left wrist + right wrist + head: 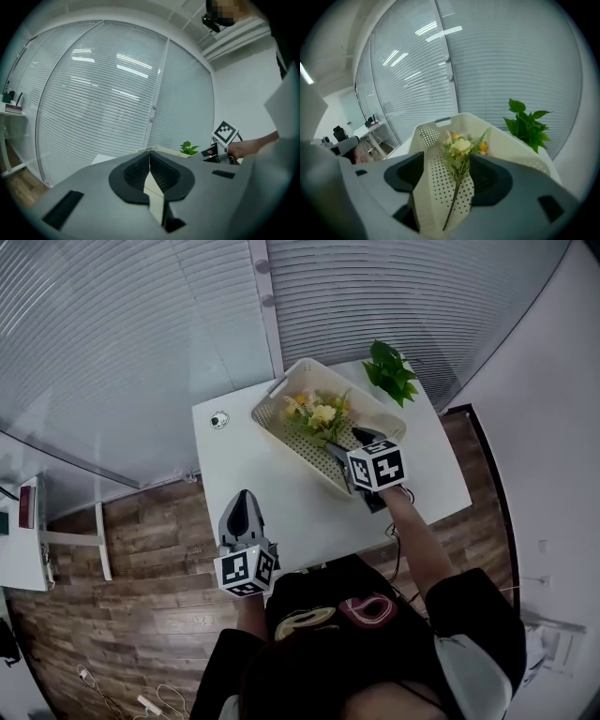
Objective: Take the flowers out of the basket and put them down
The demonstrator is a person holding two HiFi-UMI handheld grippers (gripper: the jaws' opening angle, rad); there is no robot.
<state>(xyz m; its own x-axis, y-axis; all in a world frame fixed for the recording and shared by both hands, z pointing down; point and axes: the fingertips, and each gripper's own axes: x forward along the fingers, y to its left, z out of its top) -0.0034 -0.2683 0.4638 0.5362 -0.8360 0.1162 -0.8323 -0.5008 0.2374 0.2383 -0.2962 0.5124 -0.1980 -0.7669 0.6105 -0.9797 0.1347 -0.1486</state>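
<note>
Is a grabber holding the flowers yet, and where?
No. The right gripper is open near the flowers in the basket; the left gripper is shut on nothing.

I'm seeing a white table (272, 493) carrying a perforated basket (277, 388), a leafy plant (392, 371), and a small round thing (219, 419), maybe a cap.

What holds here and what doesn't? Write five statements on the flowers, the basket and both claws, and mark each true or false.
1. The flowers lie inside the basket. True.
2. The right claw is shut on the flowers. False: its jaws stand apart and pinch nothing.
3. The left claw is shut and empty. True.
4. The green plant stands inside the basket. False: it stands on the table, beside the basket.
5. The left claw hovers over the basket. False: it is at the table's near edge, clear of the basket.
</note>
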